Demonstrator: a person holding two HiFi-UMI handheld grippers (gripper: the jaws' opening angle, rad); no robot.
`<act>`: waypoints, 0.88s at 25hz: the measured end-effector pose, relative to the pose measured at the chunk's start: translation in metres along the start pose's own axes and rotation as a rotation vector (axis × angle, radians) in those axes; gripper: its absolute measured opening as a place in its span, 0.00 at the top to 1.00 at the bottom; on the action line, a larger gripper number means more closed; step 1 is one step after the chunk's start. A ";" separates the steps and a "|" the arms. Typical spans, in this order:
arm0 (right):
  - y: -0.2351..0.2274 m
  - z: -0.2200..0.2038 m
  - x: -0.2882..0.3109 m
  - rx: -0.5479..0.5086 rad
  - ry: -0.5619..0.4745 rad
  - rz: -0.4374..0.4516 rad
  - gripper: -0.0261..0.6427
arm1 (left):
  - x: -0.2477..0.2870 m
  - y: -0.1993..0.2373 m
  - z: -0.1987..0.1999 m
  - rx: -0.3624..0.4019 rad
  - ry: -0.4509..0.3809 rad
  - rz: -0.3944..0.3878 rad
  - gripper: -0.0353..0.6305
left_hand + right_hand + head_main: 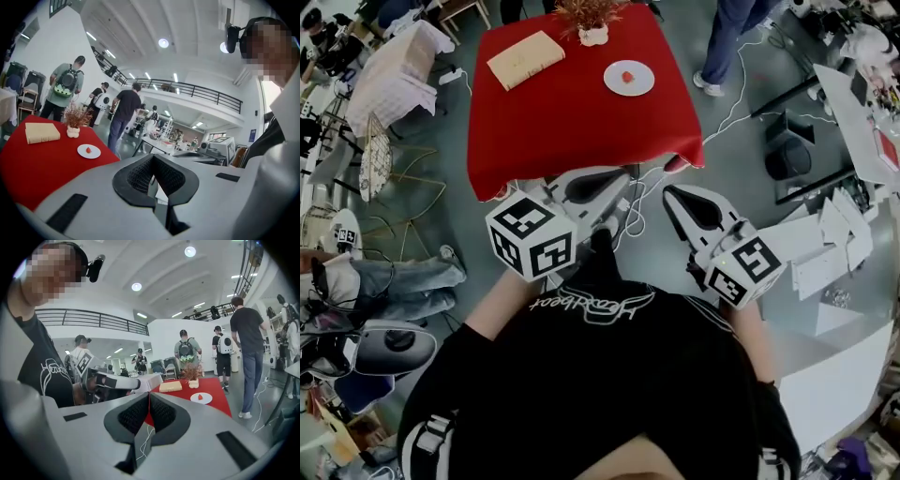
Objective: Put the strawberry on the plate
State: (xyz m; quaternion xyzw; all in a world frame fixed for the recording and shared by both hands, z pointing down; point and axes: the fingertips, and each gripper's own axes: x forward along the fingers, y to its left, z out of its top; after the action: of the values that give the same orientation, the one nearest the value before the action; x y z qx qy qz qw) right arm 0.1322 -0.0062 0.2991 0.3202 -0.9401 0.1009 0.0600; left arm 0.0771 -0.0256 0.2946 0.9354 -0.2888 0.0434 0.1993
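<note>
A red strawberry [627,77] lies on a small white plate [639,86] at the far right of the red-clothed table [572,122]. Both grippers hang in front of my chest, short of the table's near edge and well apart from the plate. The left gripper [628,172] is shut with nothing in it, and so is the right gripper [668,192]. In the left gripper view the closed tips [152,157] point past the table, with the plate [93,153] and strawberry [87,150] off to the left. The right gripper [149,394] view has the plate [206,400] and strawberry [200,397] at right.
A tan book [526,59] and a white pot with a dried plant [592,34] also stand on the table. Cables [741,89] run over the floor at right. A person [727,42] stands beyond the table. A white-covered table [394,70] and chairs are at left, white desks [853,122] at right.
</note>
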 end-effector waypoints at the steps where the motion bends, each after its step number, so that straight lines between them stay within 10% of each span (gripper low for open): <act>1: 0.004 -0.003 -0.007 0.003 0.000 -0.004 0.94 | 0.000 -0.008 -0.005 0.002 0.004 -0.005 0.94; 22: 0.011 -0.028 -0.053 0.044 0.024 -0.037 0.95 | 0.003 -0.062 -0.030 -0.009 0.038 -0.024 0.94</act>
State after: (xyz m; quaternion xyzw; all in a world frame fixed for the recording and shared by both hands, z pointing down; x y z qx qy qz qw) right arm 0.1686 0.0401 0.3157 0.3377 -0.9307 0.1244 0.0661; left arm 0.1157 0.0319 0.3014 0.9369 -0.2737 0.0576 0.2097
